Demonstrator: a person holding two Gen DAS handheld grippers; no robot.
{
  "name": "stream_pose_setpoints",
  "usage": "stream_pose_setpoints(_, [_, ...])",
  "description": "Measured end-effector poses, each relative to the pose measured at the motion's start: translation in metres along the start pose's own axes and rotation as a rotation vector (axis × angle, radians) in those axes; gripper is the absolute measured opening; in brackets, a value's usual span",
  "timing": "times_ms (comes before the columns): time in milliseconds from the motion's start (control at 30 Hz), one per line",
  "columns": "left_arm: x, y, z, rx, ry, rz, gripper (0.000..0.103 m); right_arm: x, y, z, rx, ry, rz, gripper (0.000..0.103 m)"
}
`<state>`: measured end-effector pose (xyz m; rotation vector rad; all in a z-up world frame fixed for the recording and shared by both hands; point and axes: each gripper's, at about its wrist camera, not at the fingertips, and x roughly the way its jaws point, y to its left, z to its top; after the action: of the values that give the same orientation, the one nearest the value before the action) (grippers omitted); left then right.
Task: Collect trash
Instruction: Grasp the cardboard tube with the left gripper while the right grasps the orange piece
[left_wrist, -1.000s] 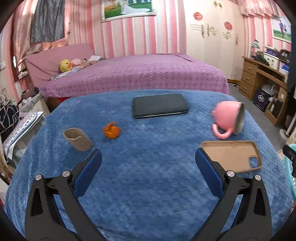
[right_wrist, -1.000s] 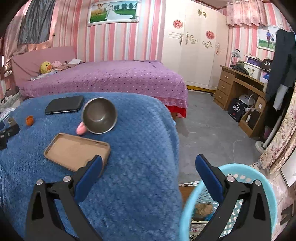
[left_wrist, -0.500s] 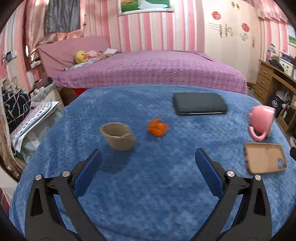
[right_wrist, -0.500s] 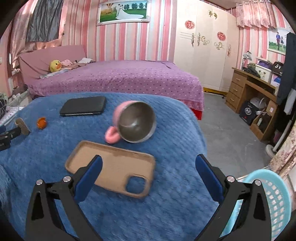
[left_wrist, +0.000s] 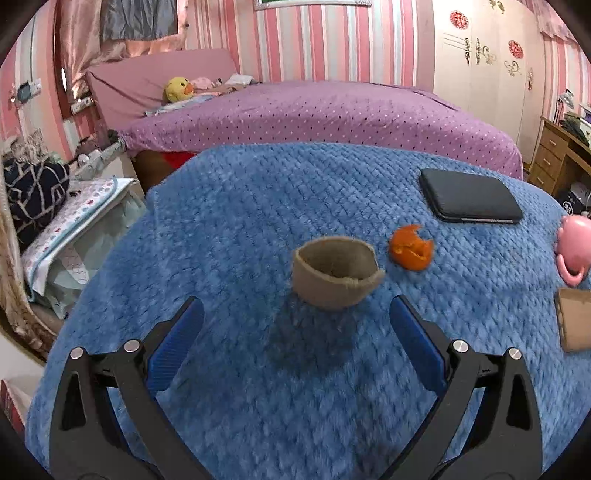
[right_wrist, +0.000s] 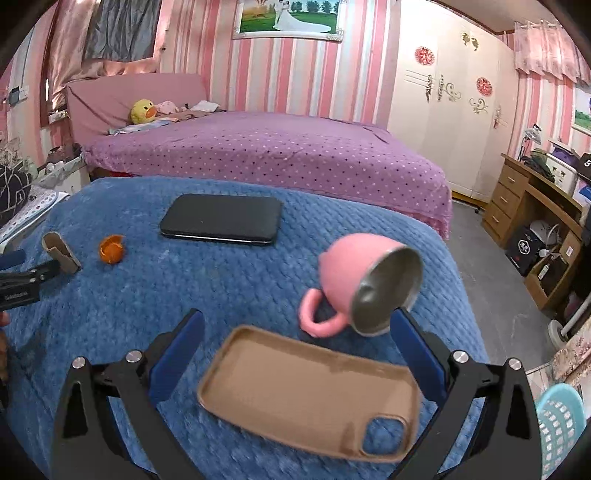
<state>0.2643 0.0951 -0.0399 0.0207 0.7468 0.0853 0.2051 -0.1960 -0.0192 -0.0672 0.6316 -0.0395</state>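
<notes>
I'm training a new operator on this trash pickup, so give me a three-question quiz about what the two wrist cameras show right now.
1. True or false: the pink metal-lined mug stands upright on the blue blanket.
2. Which item lies straight ahead of the open left gripper? A) the black phone B) the brown cardboard tube C) the tan phone case
3. Fill in: the orange peel lies between the cardboard tube and the ____.

Key: 1 false, it lies on its side. 2 B. 3 black phone.

The right gripper is also open, over the phone case.
</notes>
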Motion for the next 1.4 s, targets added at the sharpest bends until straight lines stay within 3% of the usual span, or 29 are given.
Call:
stream_pose_setpoints(133, [0.012, -0.004, 0.011, -0.004, 0.002, -0.036, 0.097, 0.010, 0.003, 0.003, 0.007, 0.013, 0.022, 0.098])
stream_pose_setpoints(200, [0.018, -0.006, 0.014, -0.001, 0.008, -0.051, 0.089, 0.016, 0.007, 0.004, 0.001, 0.020, 0.025, 0.098])
stream_pose_setpoints(267, [0.023, -0.008, 0.015, 0.009, 0.029, -0.081, 0.059, 0.020, 0.012, 0.005, -0.006, 0.024, 0.026, 0.098])
stream_pose_setpoints(300, [0.025, -0.008, 0.015, 0.007, 0.039, -0.098, 0.051, 0.022, 0.014, 0.006, -0.008, 0.027, 0.030, 0.098])
stream_pose_setpoints(433, [0.017, 0.000, 0.015, -0.005, 0.015, -0.109, 0.048, 0.028, 0.034, 0.015, -0.030, 0.023, 0.052, 0.098])
stream_pose_setpoints(633, [-0.004, 0.032, 0.016, -0.007, -0.041, -0.015, 0.048, 0.043, 0.089, 0.027, -0.089, 0.029, 0.125, 0.098])
stream_pose_setpoints(900, [-0.006, 0.076, 0.013, -0.031, -0.048, 0.084, 0.048, 0.076, 0.171, 0.047, -0.167, 0.065, 0.206, 0.096])
stream_pose_setpoints(1067, [-0.005, 0.101, 0.013, -0.105, -0.038, 0.088, 0.048, 0.105, 0.196, 0.049, -0.186, 0.153, 0.255, 0.071])
stream_pose_setpoints(1133, [-0.005, 0.105, 0.012, -0.121, -0.038, 0.087, 0.048, 0.112, 0.205, 0.047, -0.209, 0.180, 0.266, 0.053])
stream_pose_setpoints(1233, [-0.004, 0.105, 0.012, -0.125, -0.035, 0.093, 0.048, 0.117, 0.209, 0.045, -0.216, 0.195, 0.304, 0.035])
stream_pose_setpoints(1300, [-0.005, 0.103, 0.013, -0.122, -0.032, 0.095, 0.048, 0.114, 0.206, 0.046, -0.201, 0.182, 0.321, 0.026])
stream_pose_setpoints(1400, [-0.010, 0.098, 0.014, -0.120, -0.033, 0.094, 0.048, 0.104, 0.196, 0.048, -0.177, 0.147, 0.336, 0.023])
